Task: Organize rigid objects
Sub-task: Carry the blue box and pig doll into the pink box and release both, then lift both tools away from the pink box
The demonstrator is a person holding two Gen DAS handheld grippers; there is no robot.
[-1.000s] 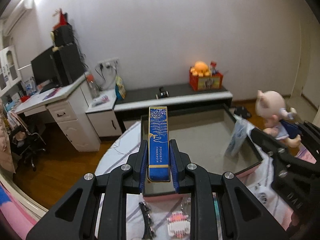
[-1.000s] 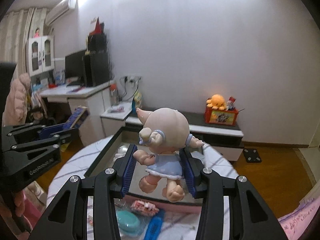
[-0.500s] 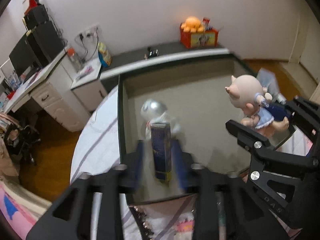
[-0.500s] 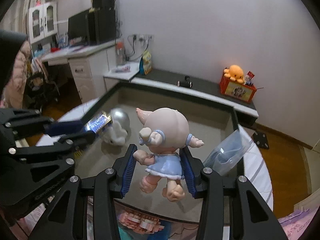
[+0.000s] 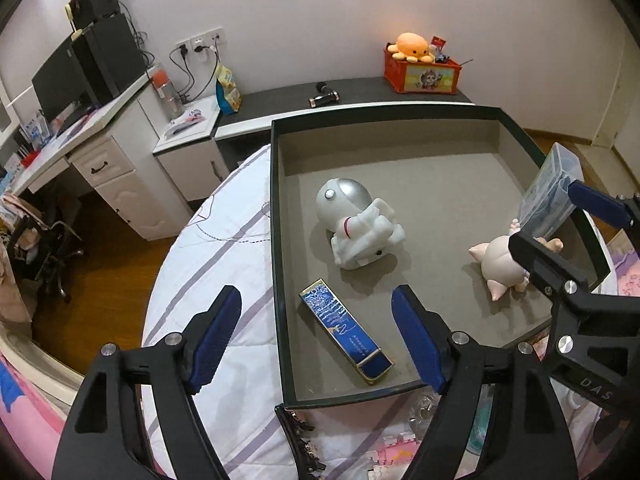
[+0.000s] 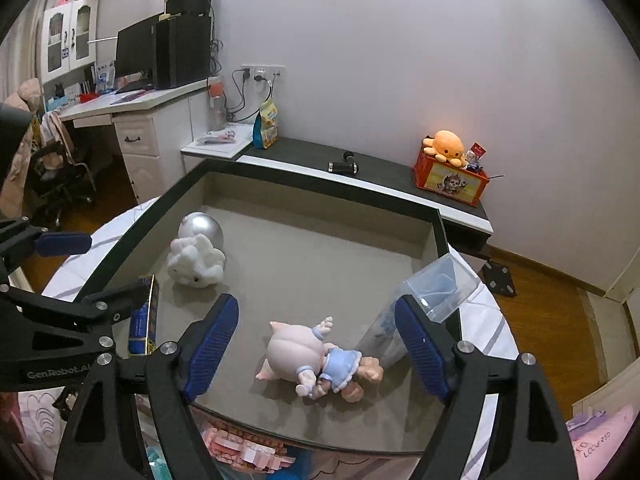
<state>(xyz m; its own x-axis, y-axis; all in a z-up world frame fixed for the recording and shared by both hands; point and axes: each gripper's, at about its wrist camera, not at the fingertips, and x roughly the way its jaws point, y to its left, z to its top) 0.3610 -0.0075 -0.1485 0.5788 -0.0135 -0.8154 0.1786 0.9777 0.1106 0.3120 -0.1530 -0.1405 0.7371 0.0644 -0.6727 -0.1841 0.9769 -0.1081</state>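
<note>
A dark-rimmed tray sits on the round table. Inside lie a blue and gold box, a white and silver astronaut toy and a pink pig doll in a blue dress. My left gripper is open and empty above the blue box. My right gripper is open and empty above the pig doll. A clear plastic box leans on the tray's right rim.
Small items lie on the quilted tablecloth in front of the tray: a black hair clip and pink blocks. Beyond the table stand a white desk and a low dark cabinet with an orange toy box.
Both grippers have opened. The blue box has dropped from the left gripper and the pig doll from the right; both now lie on the tray floor. Both views tilted downward.
</note>
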